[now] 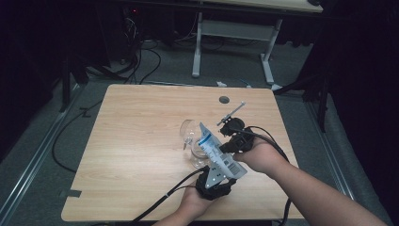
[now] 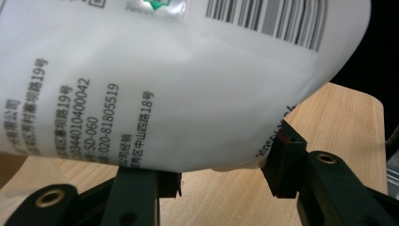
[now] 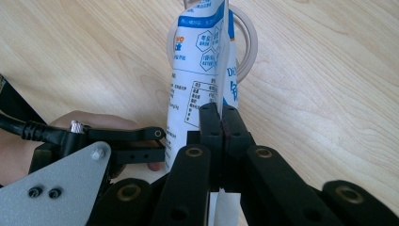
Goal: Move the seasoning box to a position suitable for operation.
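Note:
A white pouch (image 1: 215, 153) with blue print and a barcode hangs tilted between both grippers, its upper end over a clear glass (image 1: 190, 132) on the wooden table (image 1: 136, 141). My left gripper (image 1: 219, 178) grips the pouch's wide lower end; in the left gripper view the pouch (image 2: 179, 94) sits between the jaws of that gripper (image 2: 221, 172). My right gripper (image 1: 226, 147) is shut on the pouch's thin edge. In the right gripper view that gripper (image 3: 221, 122) pinches the pouch (image 3: 197, 70), and the glass rim (image 3: 249, 42) shows behind it. The left gripper (image 3: 136, 146) appears there too.
A small round hole (image 1: 224, 100) sits near the table's far edge. Cables trail from both grippers off the near edge. Beyond the table stand another desk's white legs (image 1: 196, 52) and floor cables (image 1: 141, 61).

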### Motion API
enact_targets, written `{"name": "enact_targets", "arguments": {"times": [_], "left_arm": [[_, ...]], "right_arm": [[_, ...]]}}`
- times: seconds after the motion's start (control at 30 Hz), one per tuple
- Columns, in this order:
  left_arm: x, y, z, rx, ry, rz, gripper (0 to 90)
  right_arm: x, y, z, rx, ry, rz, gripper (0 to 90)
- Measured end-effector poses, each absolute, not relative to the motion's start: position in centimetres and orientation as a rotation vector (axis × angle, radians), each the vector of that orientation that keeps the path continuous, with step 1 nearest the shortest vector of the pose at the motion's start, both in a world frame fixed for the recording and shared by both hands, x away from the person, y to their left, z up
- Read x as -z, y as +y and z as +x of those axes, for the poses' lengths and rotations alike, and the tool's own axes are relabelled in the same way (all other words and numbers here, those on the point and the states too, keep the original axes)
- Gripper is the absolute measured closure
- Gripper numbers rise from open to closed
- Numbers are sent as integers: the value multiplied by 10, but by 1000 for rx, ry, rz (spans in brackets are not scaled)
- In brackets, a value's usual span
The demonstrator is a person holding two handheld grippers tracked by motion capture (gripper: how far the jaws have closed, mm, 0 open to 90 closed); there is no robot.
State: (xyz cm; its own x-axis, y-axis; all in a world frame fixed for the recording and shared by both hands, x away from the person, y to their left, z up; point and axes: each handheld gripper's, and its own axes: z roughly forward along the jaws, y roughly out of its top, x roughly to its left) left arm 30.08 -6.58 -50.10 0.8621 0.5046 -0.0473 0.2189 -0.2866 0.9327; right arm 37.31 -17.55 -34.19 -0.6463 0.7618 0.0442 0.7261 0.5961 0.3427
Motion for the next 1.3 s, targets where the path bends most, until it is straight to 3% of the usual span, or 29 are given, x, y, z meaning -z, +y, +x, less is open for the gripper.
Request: {"name": "enact_targets", "arguments": {"times": [1.3], "left_arm": [[497,-69,305,-284,561,1849,561]], "right_arm": [[341,-170,378,-469,2702,1179,898]]}}
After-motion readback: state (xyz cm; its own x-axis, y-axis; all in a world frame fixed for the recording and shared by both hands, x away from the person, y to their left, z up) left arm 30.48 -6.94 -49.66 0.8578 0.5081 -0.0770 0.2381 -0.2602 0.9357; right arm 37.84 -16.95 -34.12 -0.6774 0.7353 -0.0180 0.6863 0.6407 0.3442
